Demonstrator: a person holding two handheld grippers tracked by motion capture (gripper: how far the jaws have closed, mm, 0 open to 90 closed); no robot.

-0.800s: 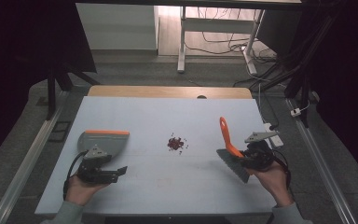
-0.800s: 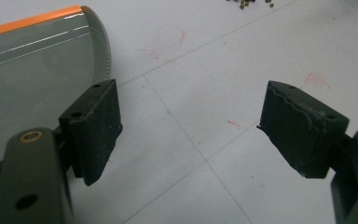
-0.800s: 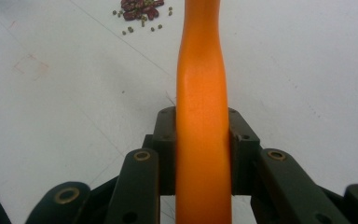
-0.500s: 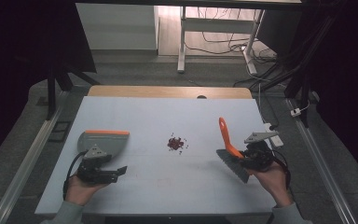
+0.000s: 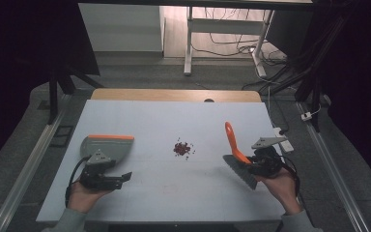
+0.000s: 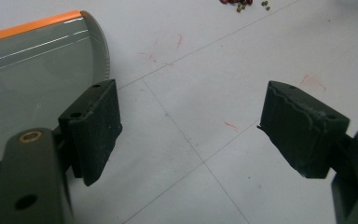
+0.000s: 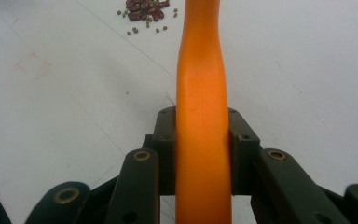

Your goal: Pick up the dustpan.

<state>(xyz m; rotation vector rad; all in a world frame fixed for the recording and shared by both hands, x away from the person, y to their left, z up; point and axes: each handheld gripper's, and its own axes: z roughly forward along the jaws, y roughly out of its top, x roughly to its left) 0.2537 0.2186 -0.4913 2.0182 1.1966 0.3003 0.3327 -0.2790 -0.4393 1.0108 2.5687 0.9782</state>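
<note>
Looks like a sweep-up: a small pile of beans [image 5: 183, 148] mid-table, a grey dustpan [image 5: 107, 147] with an orange edge at the left, a brush with an orange handle [image 5: 231, 141] at the right.

Right gripper [image 5: 255, 163] clamped hard on the handle [image 7: 201, 140], both pads flush against its sides. Handle standing up and leaning far-left, dark bristle head [image 5: 241, 171] down on the table [image 5: 140, 116], to the right of the beans and well apart from them.

Left gripper [image 5: 125, 177] spread wide with nothing between the jaws, low over the table just near of the dustpan; dustpan's rounded rim [image 6: 100, 46] beside the left-hand jaw, whether touching cannot be told.

Probably best done thus: grasp the dustpan first and press its lip flat to the surface close beside the beans, then draw the bristles leftward in short, light strokes, so the round beans roll in rather than scatter.

Both hands low at the near edge, left hand [image 5: 84, 195] behind its tool, right hand [image 5: 280, 186] angled inward toward centre.
</note>
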